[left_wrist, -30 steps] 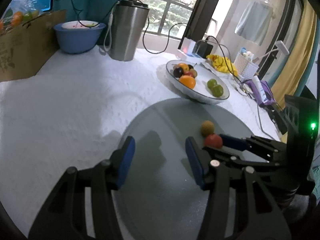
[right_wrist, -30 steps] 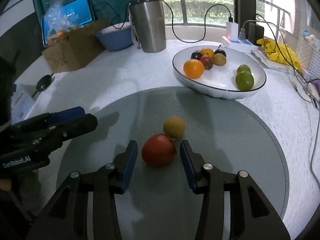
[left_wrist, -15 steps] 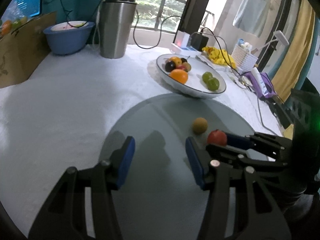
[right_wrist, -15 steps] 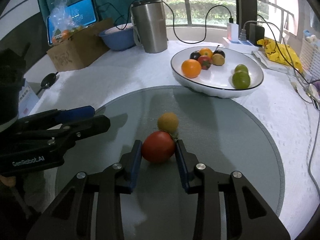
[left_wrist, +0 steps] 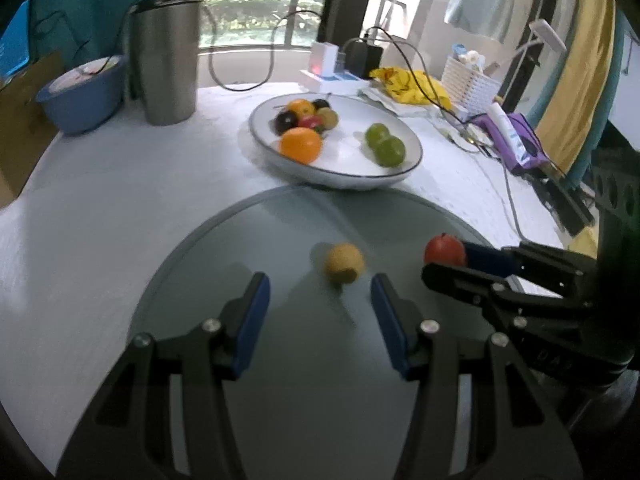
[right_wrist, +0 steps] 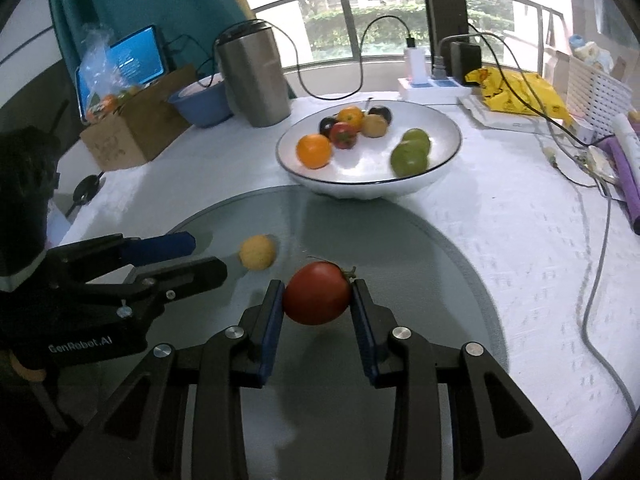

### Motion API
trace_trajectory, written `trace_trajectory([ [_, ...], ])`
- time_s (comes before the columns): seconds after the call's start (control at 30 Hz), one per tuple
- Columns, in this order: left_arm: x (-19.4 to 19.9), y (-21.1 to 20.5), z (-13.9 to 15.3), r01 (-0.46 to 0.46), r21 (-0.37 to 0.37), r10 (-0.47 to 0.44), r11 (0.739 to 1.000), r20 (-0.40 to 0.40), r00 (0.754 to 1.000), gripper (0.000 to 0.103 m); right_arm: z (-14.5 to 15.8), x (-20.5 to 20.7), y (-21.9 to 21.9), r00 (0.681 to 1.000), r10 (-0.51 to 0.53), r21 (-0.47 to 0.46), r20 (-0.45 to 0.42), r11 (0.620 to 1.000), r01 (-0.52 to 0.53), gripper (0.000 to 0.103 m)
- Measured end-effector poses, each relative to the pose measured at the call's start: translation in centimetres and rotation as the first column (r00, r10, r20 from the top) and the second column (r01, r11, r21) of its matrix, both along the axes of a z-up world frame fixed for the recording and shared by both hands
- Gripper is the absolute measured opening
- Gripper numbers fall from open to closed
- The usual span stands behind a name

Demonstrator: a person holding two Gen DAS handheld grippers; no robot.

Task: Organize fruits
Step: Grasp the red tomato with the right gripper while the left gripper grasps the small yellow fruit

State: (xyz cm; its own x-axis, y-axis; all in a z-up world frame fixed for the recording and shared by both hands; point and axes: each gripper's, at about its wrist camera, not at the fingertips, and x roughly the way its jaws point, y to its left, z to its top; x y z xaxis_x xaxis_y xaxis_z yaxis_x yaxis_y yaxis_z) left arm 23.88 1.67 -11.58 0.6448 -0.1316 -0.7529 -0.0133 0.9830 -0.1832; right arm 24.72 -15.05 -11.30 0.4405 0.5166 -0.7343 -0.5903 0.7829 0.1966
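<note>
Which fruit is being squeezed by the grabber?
The red tomato, pinched by the right gripper. The yellow fruit lies loose on the glass; the others sit in the bowl.

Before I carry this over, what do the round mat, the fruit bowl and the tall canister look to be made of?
Round mat: probably frosted glass, grey-green, smooth with a soft sheen.
Fruit bowl: likely glazed ceramic, glossy white with a thin dark rim.
Tall canister: brushed steel, by its dull grey vertical sheen.
</note>
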Motion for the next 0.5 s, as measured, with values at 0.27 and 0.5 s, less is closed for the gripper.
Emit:
trace_trajectory([
  [0.27, 2.2, -1.4, -1.0, 0.021, 0.036, -0.019, 0.999, -0.042, 0.999, 0.054, 0.1, 1.5, -1.6, 1.000, -0.024, 0.028, -0.003, 0.999, 0.024, 0.036],
  [0.5, 2.8, -2.2, -1.3, 0.069, 0.059, -0.066, 0.996, -0.056, 0.996, 0.028, 0.4, 2.3, -2.5, 0.999, -0.035, 0.048, -0.003, 0.998, 0.035, 0.036],
])
